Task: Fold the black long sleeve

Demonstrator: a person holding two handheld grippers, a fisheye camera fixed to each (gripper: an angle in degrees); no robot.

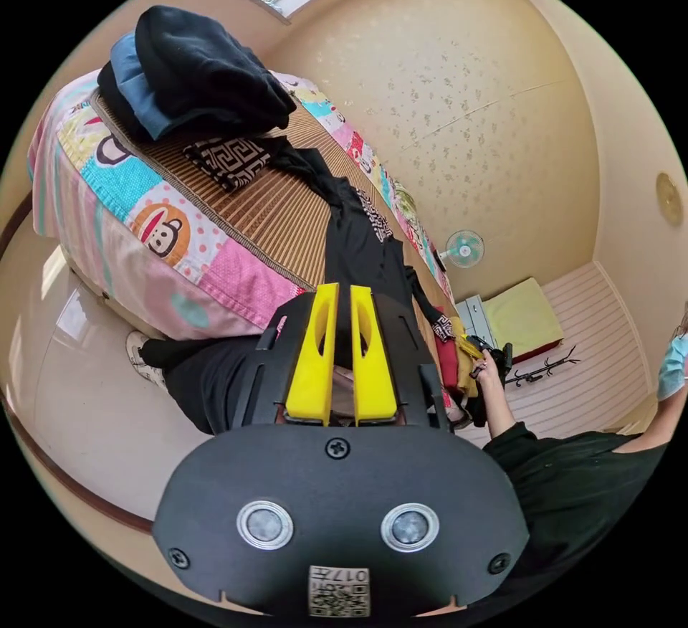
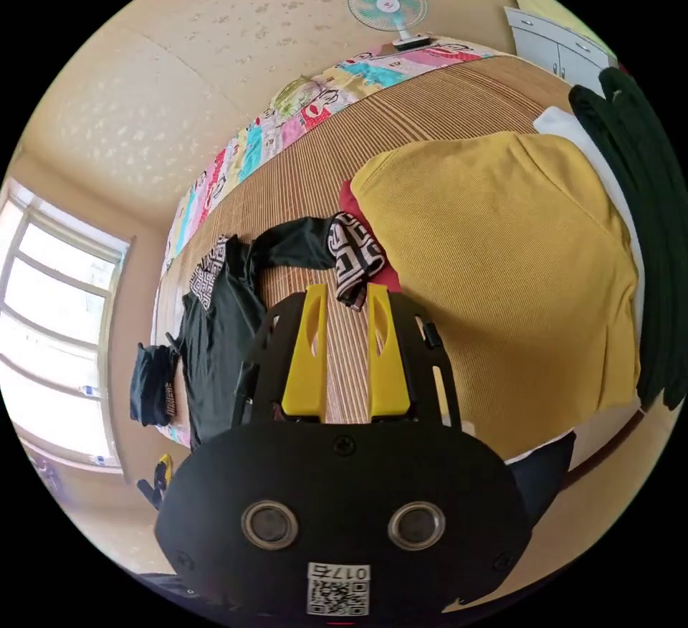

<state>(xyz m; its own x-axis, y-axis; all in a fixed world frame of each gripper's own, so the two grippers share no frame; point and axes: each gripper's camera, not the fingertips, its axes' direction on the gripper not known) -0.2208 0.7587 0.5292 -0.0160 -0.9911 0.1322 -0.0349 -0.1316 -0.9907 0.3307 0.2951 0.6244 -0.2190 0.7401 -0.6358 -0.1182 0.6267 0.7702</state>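
The black long sleeve (image 1: 358, 248) lies spread along a woven mat on the bed, with patterned cuffs (image 1: 228, 160). My left gripper (image 1: 344, 291) is at the shirt's hem by the bed edge, its yellow jaws a narrow slit apart with black cloth between them. In the right gripper view the shirt (image 2: 215, 327) stretches away to the left and its near patterned cuff (image 2: 355, 255) lies just at the tips of my right gripper (image 2: 347, 291), which is open. A hand holds the right gripper (image 1: 498, 359) at the far sleeve end. The left gripper (image 2: 161, 477) shows small past the hem.
A folded pile of dark and blue clothes (image 1: 193, 76) sits at one end of the mat (image 1: 265, 212). A yellow garment (image 2: 494, 277) over a red one, plus dark green clothing (image 2: 645, 226), lies beside the right gripper. A fan (image 2: 387, 4) and a window (image 2: 50, 341) line the walls.
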